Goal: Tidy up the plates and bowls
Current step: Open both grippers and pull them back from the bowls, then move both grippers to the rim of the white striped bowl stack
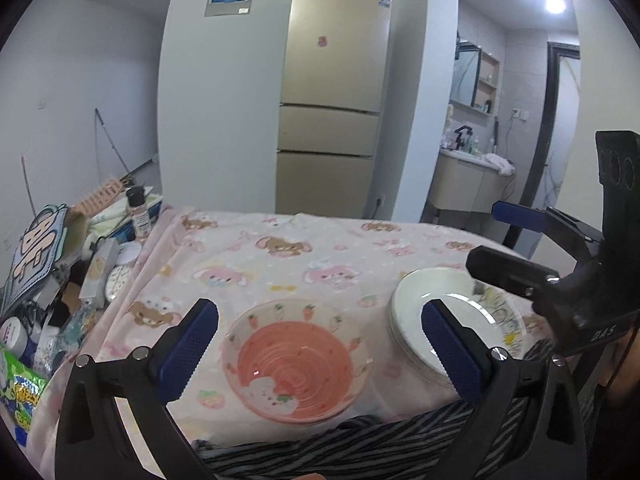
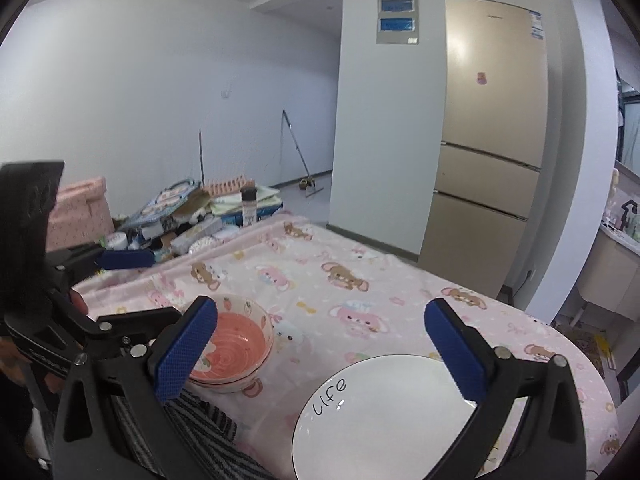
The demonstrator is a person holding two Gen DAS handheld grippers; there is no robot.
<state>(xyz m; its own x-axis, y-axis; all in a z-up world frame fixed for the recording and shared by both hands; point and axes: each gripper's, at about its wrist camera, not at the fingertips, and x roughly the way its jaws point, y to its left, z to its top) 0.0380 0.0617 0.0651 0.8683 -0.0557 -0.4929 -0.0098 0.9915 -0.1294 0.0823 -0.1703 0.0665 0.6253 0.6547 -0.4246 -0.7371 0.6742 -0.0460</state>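
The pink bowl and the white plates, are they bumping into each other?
Apart. In the left wrist view, a strip of pink tablecloth shows plainly between the pink bowl and the stack of white plates.

Bowls (image 1: pixel 294 364) left of the plates (image 1: pixel 452 320) — both on the tablecloth (image 1: pixel 280 256)

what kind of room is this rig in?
Likely a small home apartment, kitchen-dining corner: a gold fridge against the wall, a washbasin nook beside it, and a table under a pink cartoon cloth holding a pink bowl and stacked white plates.
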